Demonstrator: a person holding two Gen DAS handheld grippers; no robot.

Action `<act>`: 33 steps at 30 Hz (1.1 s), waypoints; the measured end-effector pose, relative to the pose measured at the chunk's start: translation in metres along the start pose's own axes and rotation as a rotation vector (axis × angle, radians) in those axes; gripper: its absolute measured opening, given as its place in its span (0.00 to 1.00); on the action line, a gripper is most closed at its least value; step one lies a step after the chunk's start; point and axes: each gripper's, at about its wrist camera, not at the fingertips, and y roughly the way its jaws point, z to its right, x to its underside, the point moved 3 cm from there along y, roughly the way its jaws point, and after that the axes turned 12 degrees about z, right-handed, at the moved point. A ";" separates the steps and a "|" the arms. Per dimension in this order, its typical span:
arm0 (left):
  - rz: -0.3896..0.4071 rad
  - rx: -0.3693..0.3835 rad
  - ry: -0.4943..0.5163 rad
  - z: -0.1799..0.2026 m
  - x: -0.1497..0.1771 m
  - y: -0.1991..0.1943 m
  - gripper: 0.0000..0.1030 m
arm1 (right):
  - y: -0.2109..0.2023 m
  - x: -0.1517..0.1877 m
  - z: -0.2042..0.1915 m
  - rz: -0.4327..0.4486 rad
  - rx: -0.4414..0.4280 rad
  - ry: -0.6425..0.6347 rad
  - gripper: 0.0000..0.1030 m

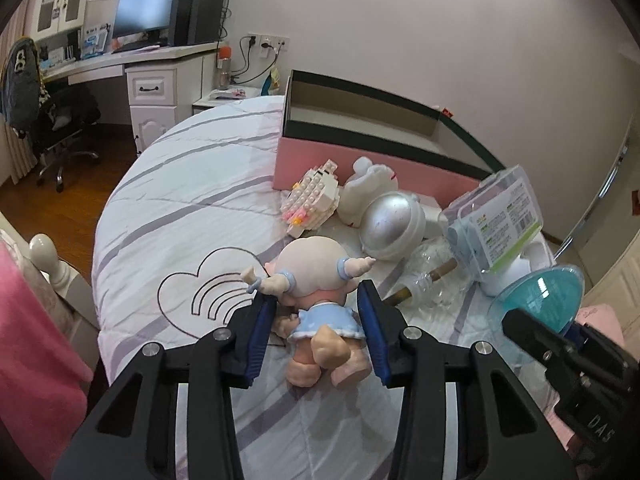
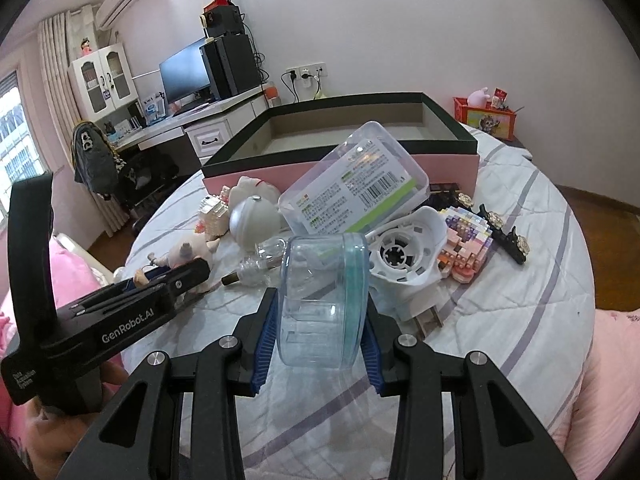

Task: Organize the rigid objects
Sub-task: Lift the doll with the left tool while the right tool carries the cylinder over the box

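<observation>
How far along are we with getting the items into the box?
Nothing looks done: the pink box shows only bare floor inside. In hand: the right gripper is shut on the clear blue container; the left gripper straddles the doll, open. Left on the bed: the silver ball, labelled plastic case, brick models and white fan part.

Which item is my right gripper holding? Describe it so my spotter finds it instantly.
Start at the pink box on the bed, then come toward the camera past the labelled clear case. The round clear container with a teal band sits between the right gripper fingers.
</observation>
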 end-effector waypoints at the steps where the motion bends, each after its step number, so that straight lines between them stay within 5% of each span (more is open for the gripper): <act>1: -0.006 -0.010 0.015 0.000 0.001 0.001 0.43 | 0.002 0.002 0.001 -0.012 -0.003 0.007 0.38; 6: -0.018 -0.084 0.092 0.007 0.001 0.016 0.56 | 0.013 0.009 0.005 -0.046 -0.007 0.036 0.38; 12: -0.002 -0.067 0.066 0.004 -0.001 0.015 0.42 | 0.015 0.006 0.005 -0.052 -0.016 0.034 0.38; 26: -0.017 -0.080 0.092 0.009 -0.005 -0.018 0.42 | -0.013 -0.013 0.009 -0.053 -0.037 0.065 0.38; 33: 0.038 -0.045 0.132 0.032 -0.039 -0.046 0.42 | -0.032 -0.043 0.009 -0.009 -0.028 0.047 0.38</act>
